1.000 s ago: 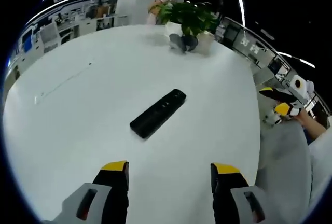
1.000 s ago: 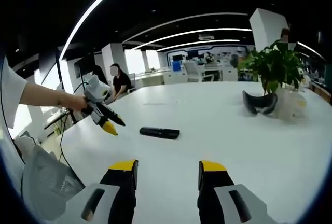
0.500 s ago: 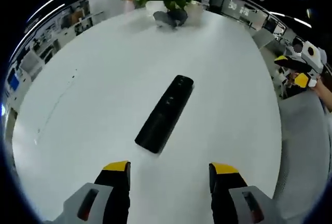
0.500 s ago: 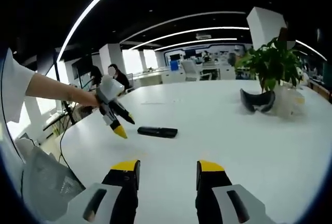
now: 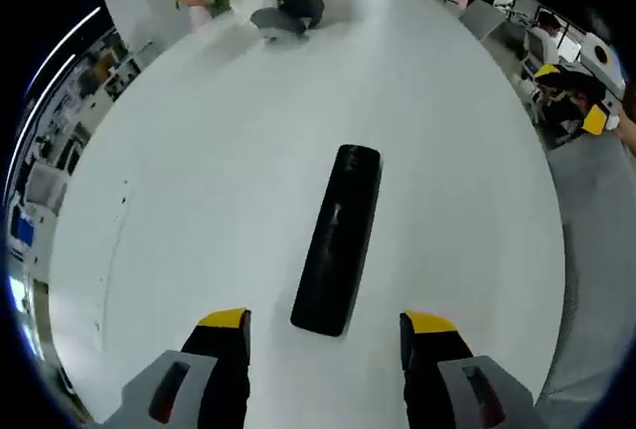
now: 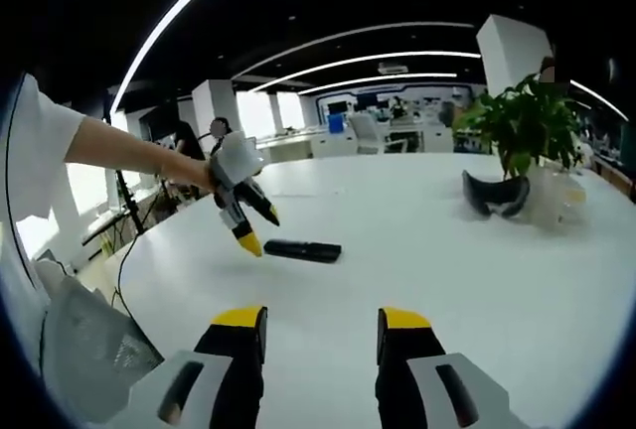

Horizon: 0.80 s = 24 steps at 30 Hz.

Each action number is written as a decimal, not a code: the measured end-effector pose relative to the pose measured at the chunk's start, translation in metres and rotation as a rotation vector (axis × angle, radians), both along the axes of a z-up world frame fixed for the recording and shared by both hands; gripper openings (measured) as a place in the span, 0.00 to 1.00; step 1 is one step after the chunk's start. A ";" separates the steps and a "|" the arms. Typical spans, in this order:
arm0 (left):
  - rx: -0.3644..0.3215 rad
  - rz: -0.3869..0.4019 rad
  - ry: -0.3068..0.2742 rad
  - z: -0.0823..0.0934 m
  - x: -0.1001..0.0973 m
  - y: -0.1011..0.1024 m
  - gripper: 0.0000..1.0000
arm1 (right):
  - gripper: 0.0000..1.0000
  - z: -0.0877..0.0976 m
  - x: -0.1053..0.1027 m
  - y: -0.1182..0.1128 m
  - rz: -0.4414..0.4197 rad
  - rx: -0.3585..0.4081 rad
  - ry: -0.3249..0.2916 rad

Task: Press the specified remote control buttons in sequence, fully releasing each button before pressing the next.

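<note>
The white surface (image 5: 199,151) is broad with a rounded edge. A black remote (image 5: 338,238) lies flat near its middle, well apart from everything else. At the far side stand a potted plant (image 6: 522,131) in a pale pot and, just beside it, a dark curved object (image 6: 495,196) (too small to identify).

Colour-wise it's pretty plain: the remote (image 5: 338,240) is solid glossy black on a plain white table (image 5: 199,171). Both the left gripper (image 5: 323,325) and the right gripper (image 6: 322,322) have black jaws with yellow tips and grey bodies. The plant (image 6: 522,126) is green, in a whitish pot.
</note>
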<state>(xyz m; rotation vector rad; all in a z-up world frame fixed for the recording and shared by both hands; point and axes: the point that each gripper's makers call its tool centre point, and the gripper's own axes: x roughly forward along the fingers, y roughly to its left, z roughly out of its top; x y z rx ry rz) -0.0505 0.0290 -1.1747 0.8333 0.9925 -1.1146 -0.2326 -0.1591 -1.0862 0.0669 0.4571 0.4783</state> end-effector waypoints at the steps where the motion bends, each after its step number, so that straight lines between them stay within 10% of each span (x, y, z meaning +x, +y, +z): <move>1: 0.001 -0.008 -0.003 0.000 0.001 -0.002 0.62 | 0.42 0.000 0.000 0.000 0.001 -0.001 0.000; 11: 0.038 -0.120 -0.012 -0.006 -0.002 -0.019 0.59 | 0.42 0.003 0.002 -0.003 -0.017 0.016 -0.010; 24: 0.089 -0.212 0.007 -0.018 -0.007 -0.016 0.26 | 0.41 0.002 0.003 -0.003 -0.018 0.014 -0.011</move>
